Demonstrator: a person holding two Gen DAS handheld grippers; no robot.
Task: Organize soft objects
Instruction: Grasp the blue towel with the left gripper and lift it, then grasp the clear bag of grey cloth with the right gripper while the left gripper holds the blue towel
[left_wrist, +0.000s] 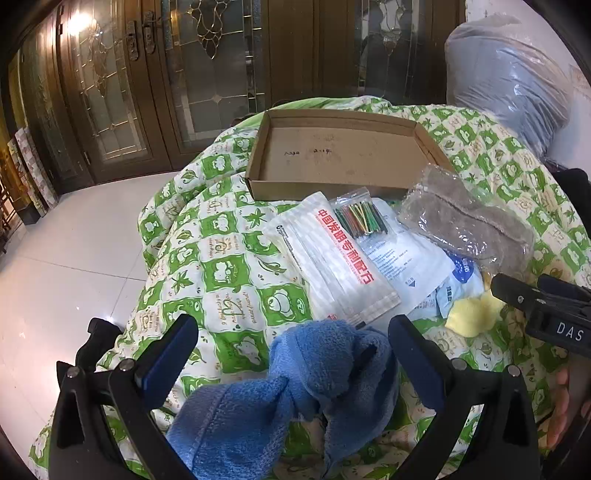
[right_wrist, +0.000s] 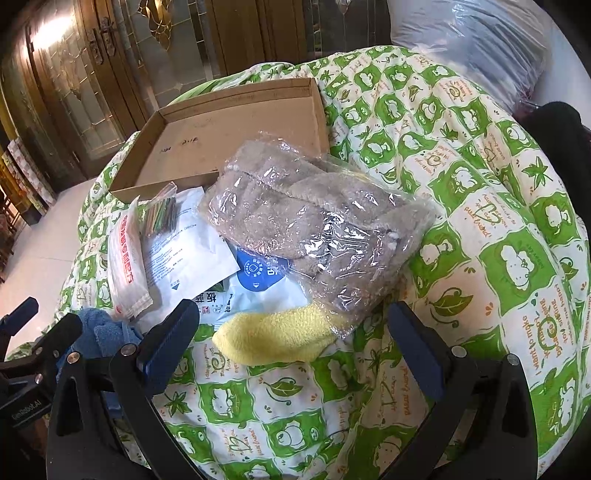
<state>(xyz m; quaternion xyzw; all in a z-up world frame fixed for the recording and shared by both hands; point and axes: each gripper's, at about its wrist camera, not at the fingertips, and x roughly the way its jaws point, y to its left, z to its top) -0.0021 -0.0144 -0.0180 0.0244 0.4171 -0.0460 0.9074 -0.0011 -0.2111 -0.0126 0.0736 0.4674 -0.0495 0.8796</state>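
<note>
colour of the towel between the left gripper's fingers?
Blue. The towel lies between the open left gripper; clearest in the left wrist view.

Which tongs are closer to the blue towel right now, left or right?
Left. The left tongs stand open around the blue towel. The right tongs are off to its right, open around the yellow cloth.

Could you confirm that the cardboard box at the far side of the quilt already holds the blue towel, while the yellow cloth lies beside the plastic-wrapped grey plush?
Not quite: the cardboard box is empty. The left wrist view shows the blue towel lying on the quilt between the left gripper's open fingers. The yellow cloth does lie beside the plastic-wrapped grey plush.
</note>
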